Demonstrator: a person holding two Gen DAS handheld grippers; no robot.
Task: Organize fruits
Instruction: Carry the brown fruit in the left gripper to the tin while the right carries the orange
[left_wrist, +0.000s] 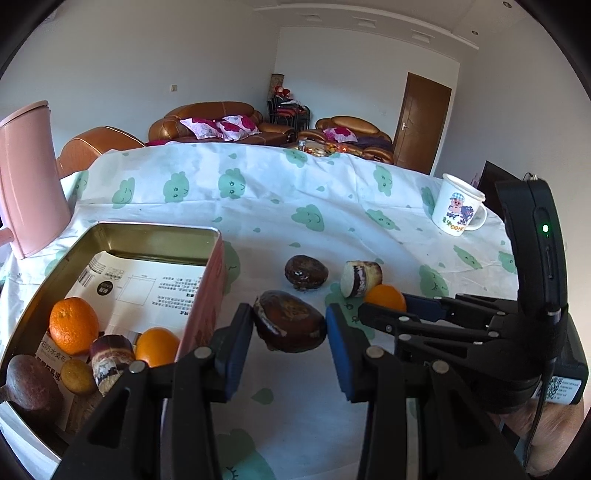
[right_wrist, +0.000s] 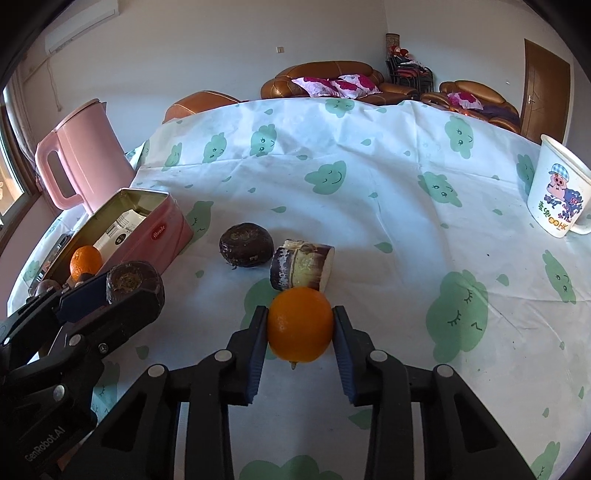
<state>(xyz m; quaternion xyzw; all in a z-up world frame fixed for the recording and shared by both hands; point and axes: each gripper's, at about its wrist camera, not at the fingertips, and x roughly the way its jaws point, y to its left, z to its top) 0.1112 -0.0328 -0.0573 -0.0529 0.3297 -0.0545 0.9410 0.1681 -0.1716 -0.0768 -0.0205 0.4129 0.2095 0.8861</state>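
left claw (left_wrist: 290, 328): closed on a dark brown fruit (left_wrist: 290, 320), pads pressing both its sides, held beside the pink tin (left_wrist: 207, 291), which sits just left of this claw. right claw (right_wrist: 300, 325): clamped on an orange (right_wrist: 300, 324), pads against its flanks, low over the surface (right_wrist: 369, 206). just beyond the right claw: cut sugarcane piece (right_wrist: 301, 267), touching the orange; a second dark fruit (right_wrist: 246, 244) to its left. inside the tin: oranges, sugarcane, a dark fruit.

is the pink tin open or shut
Open: the tin has no lid on, and oranges and printed paper show inside.
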